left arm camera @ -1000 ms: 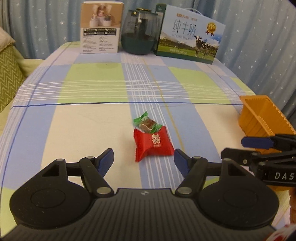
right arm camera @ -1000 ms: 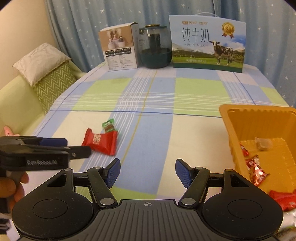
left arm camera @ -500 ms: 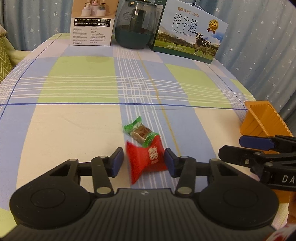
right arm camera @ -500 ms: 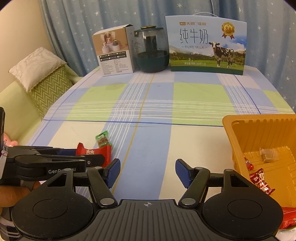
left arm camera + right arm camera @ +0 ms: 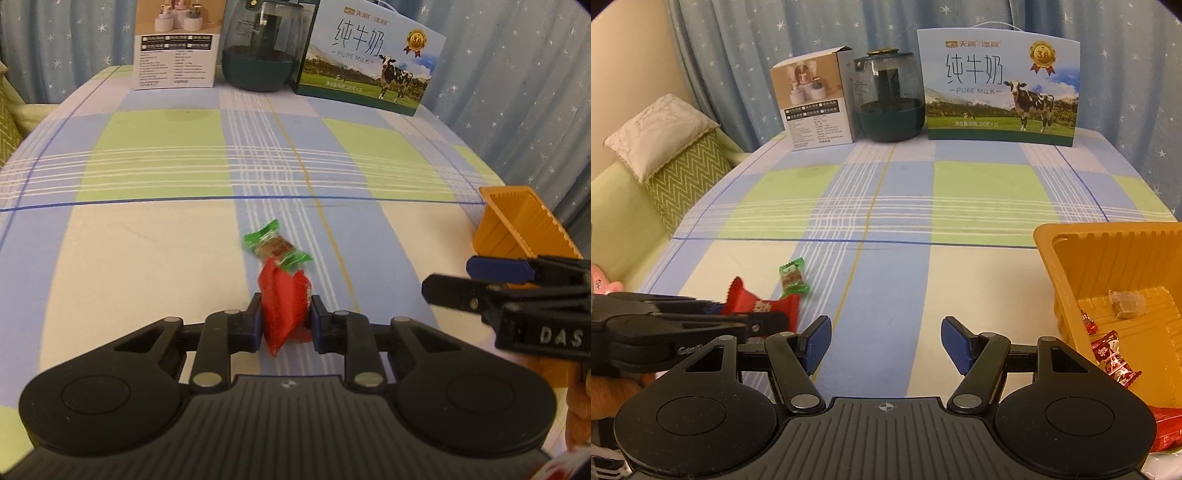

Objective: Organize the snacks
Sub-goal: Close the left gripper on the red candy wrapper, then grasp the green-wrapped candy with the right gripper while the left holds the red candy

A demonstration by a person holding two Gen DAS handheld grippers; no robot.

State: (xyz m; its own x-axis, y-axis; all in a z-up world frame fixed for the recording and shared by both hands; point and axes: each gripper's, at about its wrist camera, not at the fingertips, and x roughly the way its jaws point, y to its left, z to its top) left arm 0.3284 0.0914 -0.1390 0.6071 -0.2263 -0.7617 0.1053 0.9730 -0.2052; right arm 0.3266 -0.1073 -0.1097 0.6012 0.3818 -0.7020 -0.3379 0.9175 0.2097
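Left claw [image 5: 284, 325] sits low at the bottom centre of its own view, its blue pads closed in on the red snack packet [image 5: 284, 306] so that the packet is squeezed upright between them. Seen from the right wrist, the same claw reaches in from the lower left edge with the red packet [image 5: 764, 308] caught at its tip, and part of the hand holding it shows beneath. Whether the packet is lifted off the tabletop [image 5: 147, 258] or just resting on it cannot be told. Touching the packet's far end lies a green-wrapped candy [image 5: 275, 245] on the checked cloth, just left of centre in the frame.

Right claw [image 5: 886, 343] is at the bottom centre of its view, level above the tabletop, its blue pads spread wide with nothing between them. In the left wrist view it juts in from the right edge, in front of the orange tray [image 5: 517, 225].

That orange tray [image 5: 1108, 240] fills the right side of the right wrist view. Inside it lie several red-wrapped sweets [image 5: 1112, 356] near the lower corner and one pale, clear-wrapped piece [image 5: 1124, 302] further back.

Along the far edge of the tabletop, at the top of the frame, stand a white product box [image 5: 816, 99], a dark glass jar [image 5: 890, 99] and a milk carton box [image 5: 1001, 85] printed with a cow.
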